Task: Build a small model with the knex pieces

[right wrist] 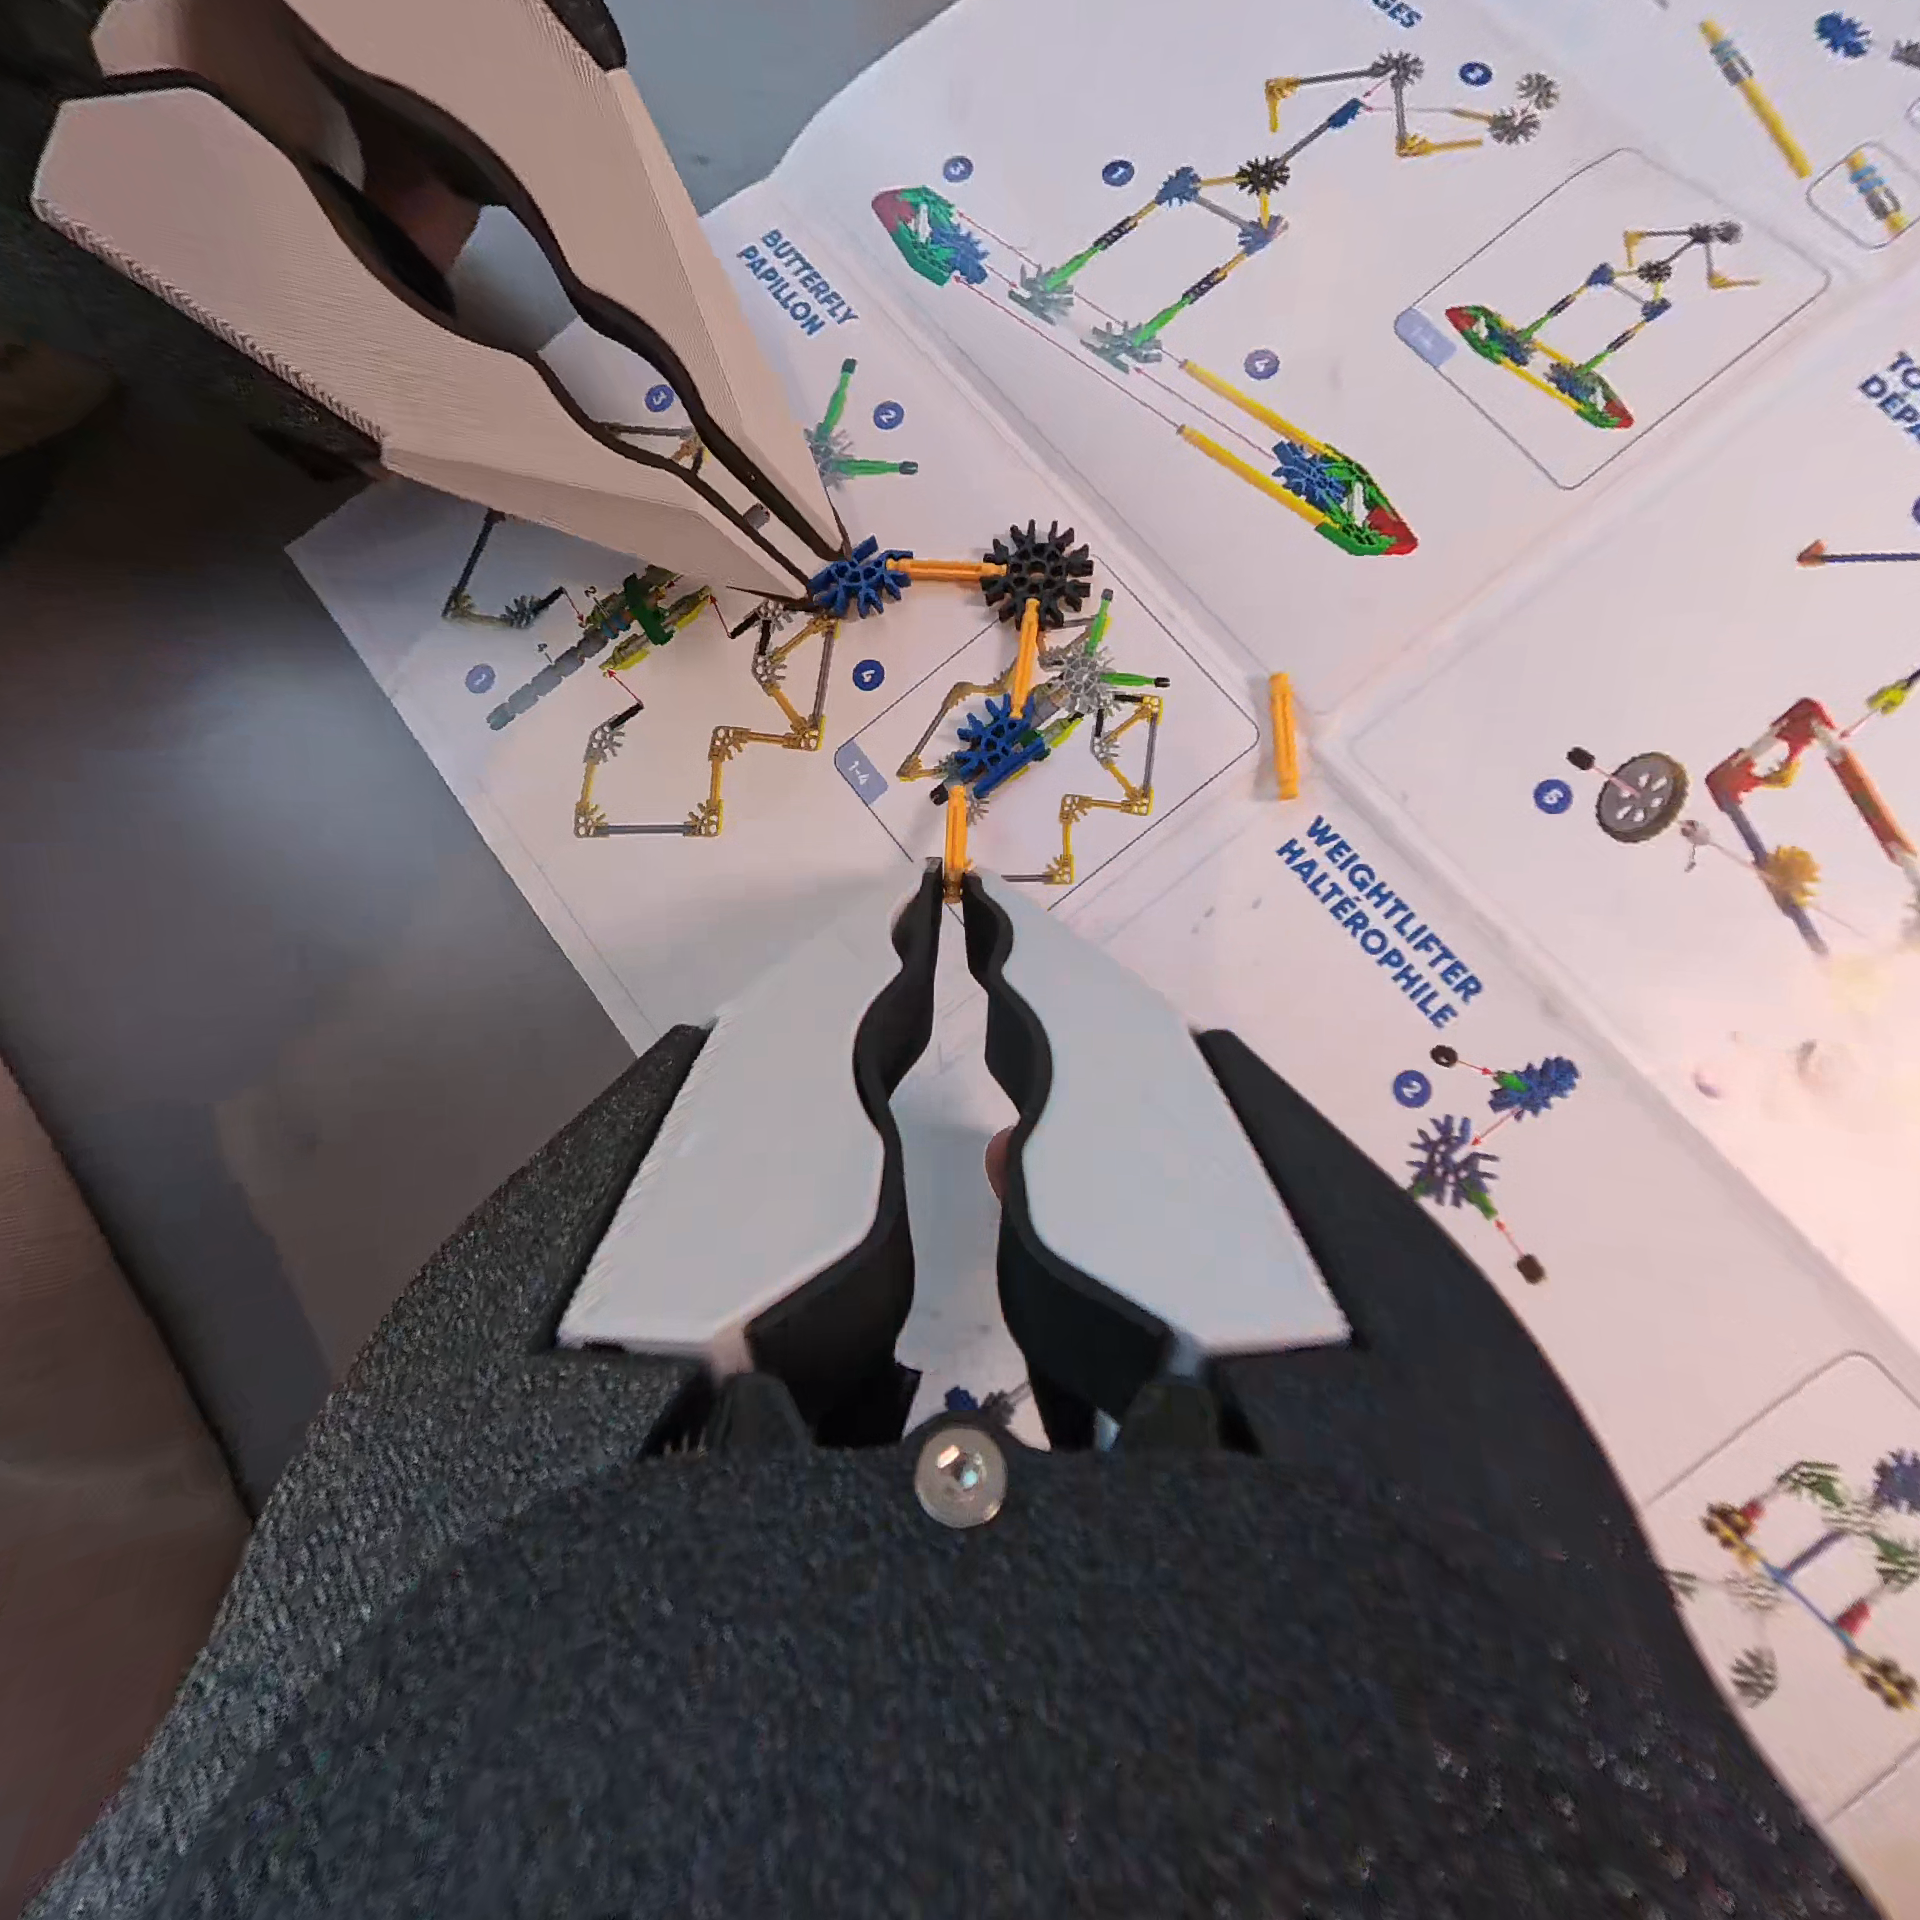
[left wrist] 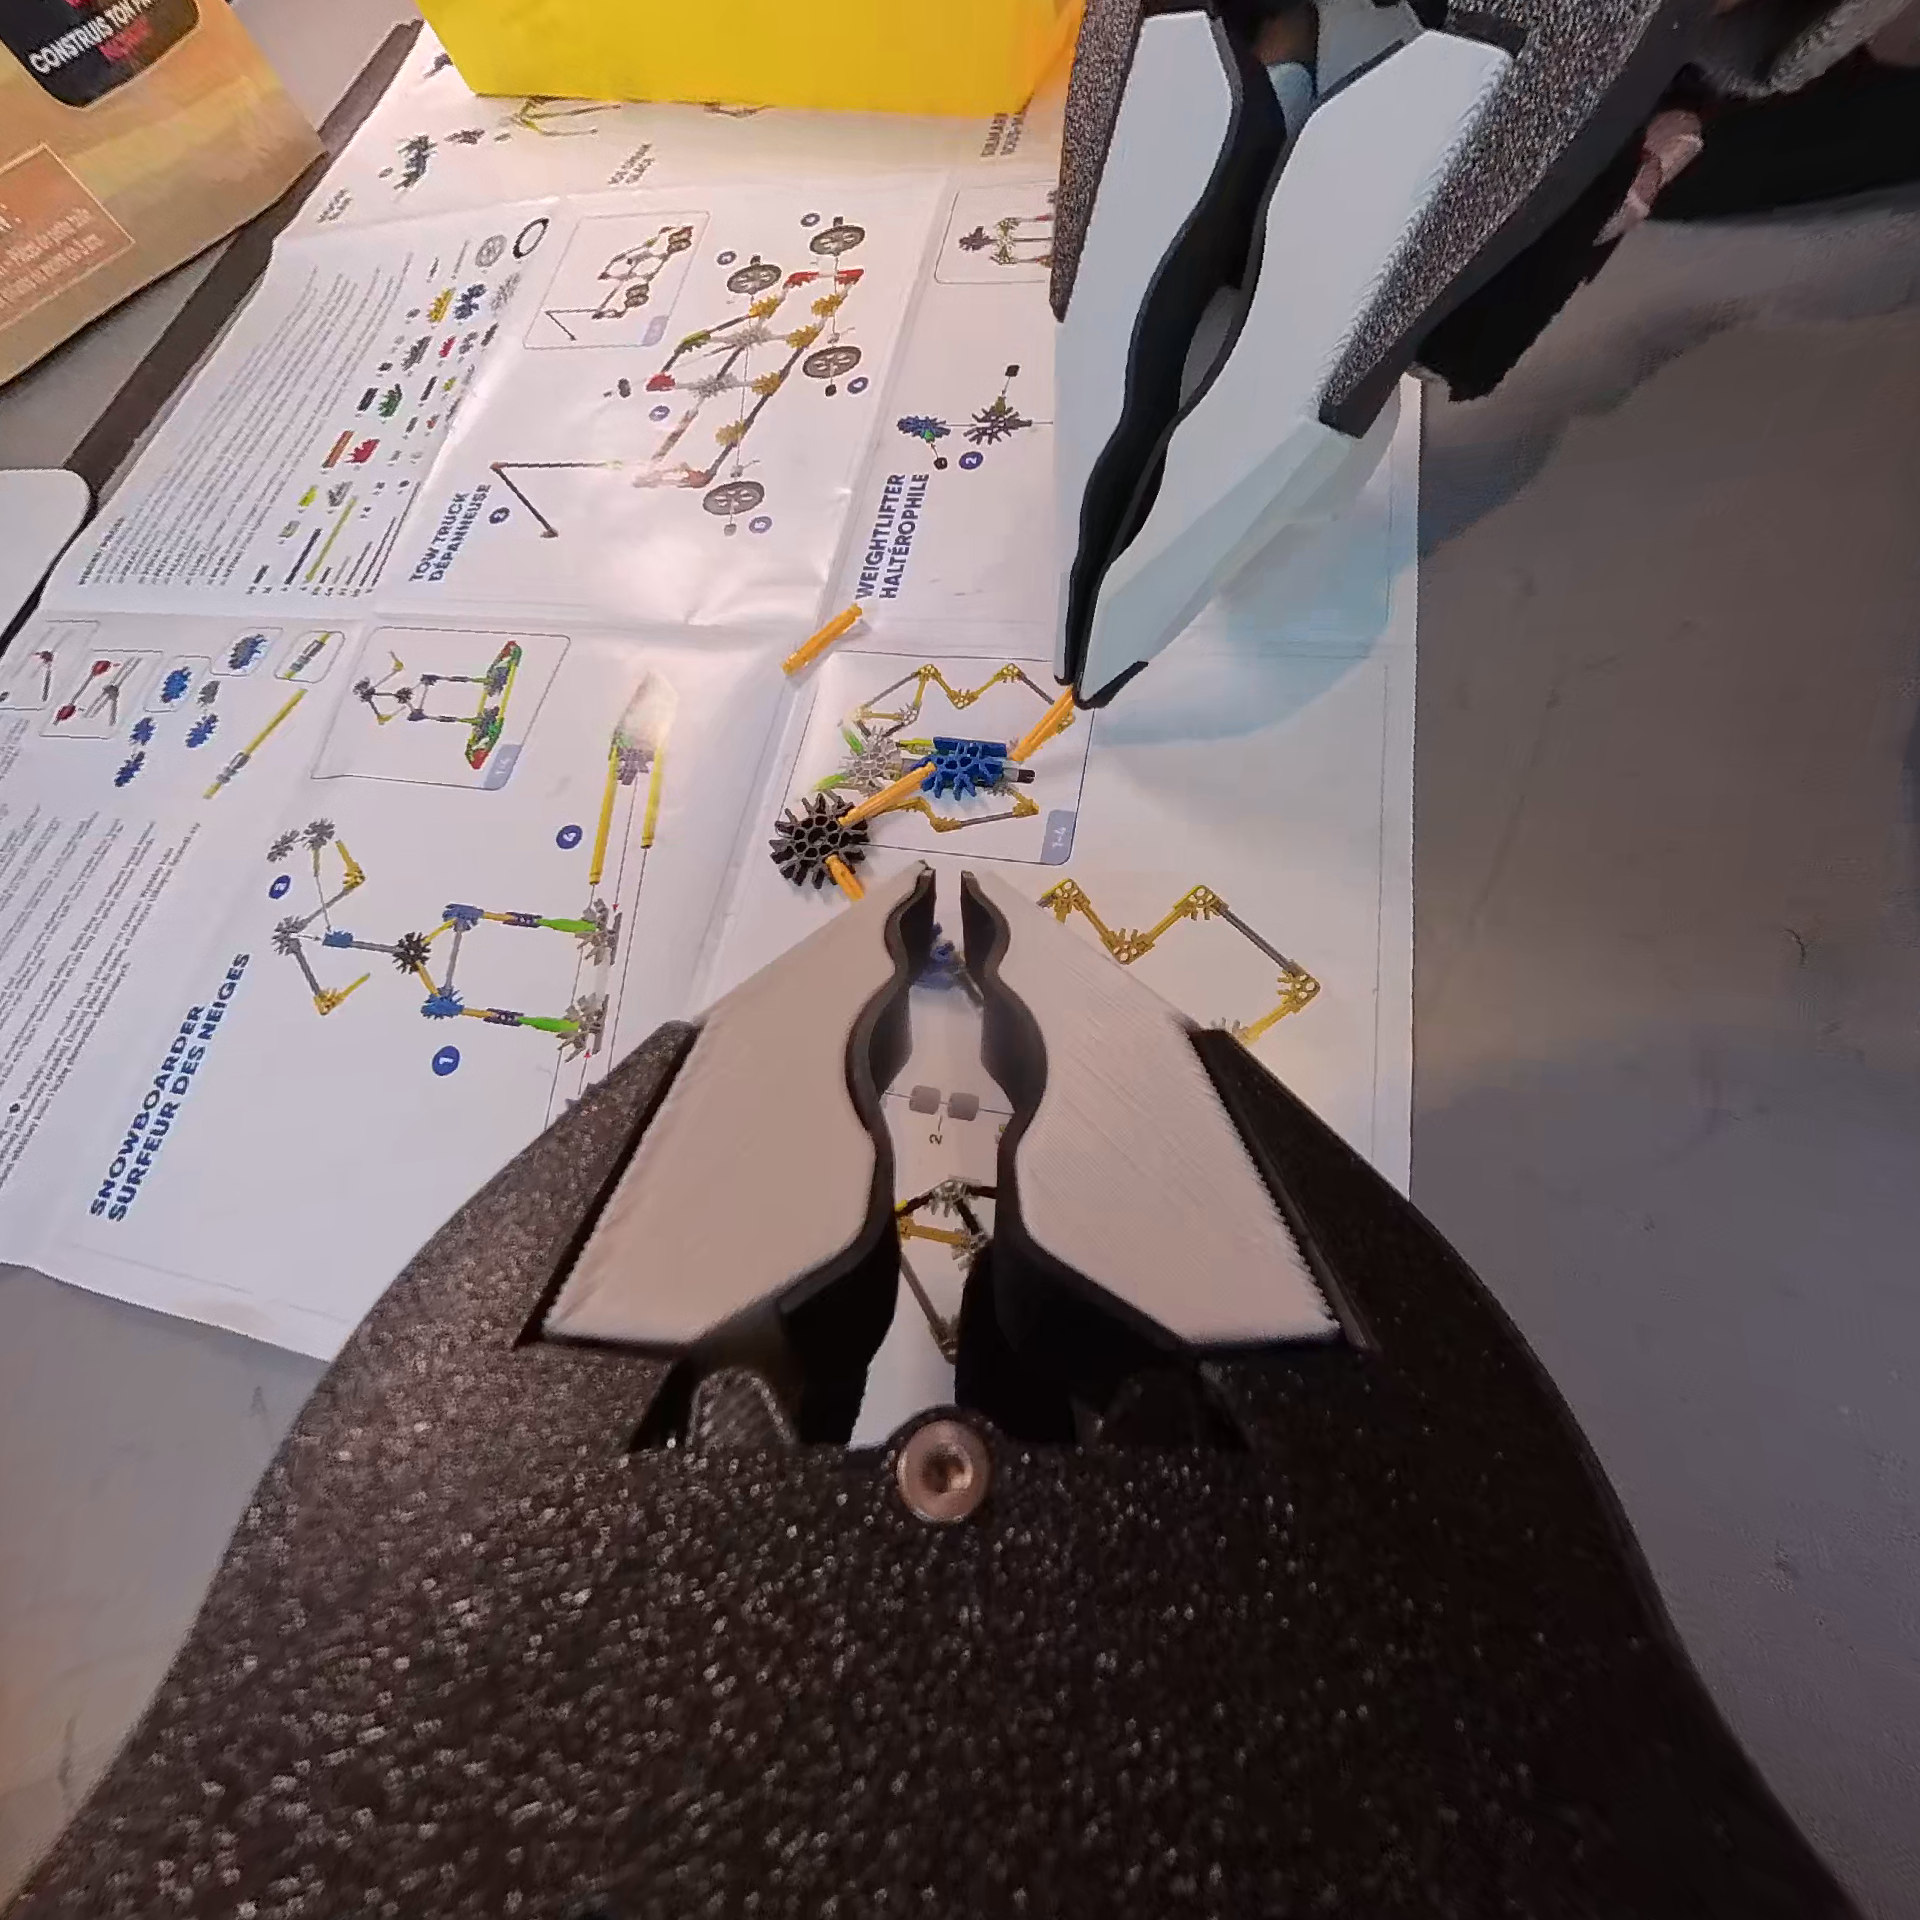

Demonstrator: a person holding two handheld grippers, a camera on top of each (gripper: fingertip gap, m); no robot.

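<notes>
- My right gripper [right wrist: 952, 881] is clamped on the end of a yellow rod [right wrist: 956, 836] that plugs into a blue connector [right wrist: 995, 736].
- My left gripper [right wrist: 826, 582] pinches a second blue connector [right wrist: 860, 582], joined by a rod to the black connector [right wrist: 1037, 574].
- The assembly lies on the instruction sheet [right wrist: 1351, 644]; a loose yellow rod [right wrist: 1284, 734] lies beside it.
- A yellow box [left wrist: 748, 47] stands at the sheet's far edge.

Printed headings, numbered step circles and fine text are carried by the white instruction sheet [left wrist: 665, 582] across both views; lettering is borne by the cardboard box [left wrist: 125, 156], upper left.
</notes>
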